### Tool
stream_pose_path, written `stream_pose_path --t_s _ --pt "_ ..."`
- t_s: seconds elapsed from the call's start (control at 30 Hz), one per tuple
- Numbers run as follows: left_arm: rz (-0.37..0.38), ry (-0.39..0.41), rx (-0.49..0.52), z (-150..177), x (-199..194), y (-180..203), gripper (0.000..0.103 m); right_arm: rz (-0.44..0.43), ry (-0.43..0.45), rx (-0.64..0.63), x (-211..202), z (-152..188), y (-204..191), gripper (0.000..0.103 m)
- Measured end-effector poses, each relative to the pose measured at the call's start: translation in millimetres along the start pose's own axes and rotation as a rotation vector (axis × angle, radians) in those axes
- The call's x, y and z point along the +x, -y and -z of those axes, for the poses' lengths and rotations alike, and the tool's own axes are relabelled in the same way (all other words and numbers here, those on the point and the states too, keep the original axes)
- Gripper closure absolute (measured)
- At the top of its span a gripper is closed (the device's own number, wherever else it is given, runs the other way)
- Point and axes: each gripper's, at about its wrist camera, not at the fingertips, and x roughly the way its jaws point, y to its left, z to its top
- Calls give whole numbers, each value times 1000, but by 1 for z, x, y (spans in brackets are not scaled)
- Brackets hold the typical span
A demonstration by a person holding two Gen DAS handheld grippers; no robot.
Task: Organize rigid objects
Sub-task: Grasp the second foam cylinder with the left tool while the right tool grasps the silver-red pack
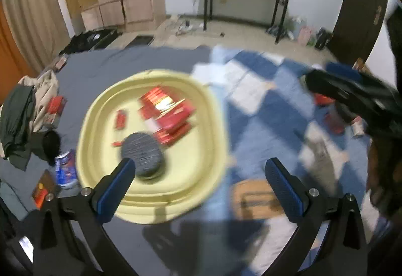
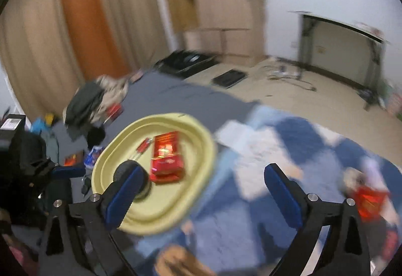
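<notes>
A pale yellow basin [image 1: 100, 110] lies on the bed; it also shows in the right wrist view [image 2: 201, 140]. It holds red boxes [image 1: 167, 111] [image 2: 167, 155], a small red packet [image 1: 121, 119] [image 2: 144, 145] and a round dark tin [image 1: 143, 153] [image 2: 127, 170]. My left gripper [image 1: 201, 185] is open and empty, above the basin's near right rim. My right gripper [image 2: 203, 190] is open and empty, to the right of the basin; from the left wrist view it shows at the right [image 1: 351, 95]. Both views are blurred.
A blue-and-white checked blanket [image 1: 263, 110] [image 2: 289, 150] covers the right of the grey bed. Clothes [image 1: 22, 112] [image 2: 93, 102], a red box [image 1: 56, 106] and a blue packet [image 1: 65, 169] lie left of the basin. Red items [image 2: 369, 200] and a brown box [image 1: 256, 198] lie on the blanket.
</notes>
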Motion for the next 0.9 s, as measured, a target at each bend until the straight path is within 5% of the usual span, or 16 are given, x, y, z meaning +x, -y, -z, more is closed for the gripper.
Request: stream_pose_path --t_s 0.23,0.37,0.53,0.9 --pt "164 83 -79 0 9 120 0 182 70 88 -153 70 80 0" --pt "251 59 -77 10 17 176 0 321 75 104 -198 118 113 0" --pt "205 87 69 23 22 215 0 396 77 216 -200 163 127 0" --pt "174 47 -102 16 31 187 0 431 34 207 -168 161 145 0"
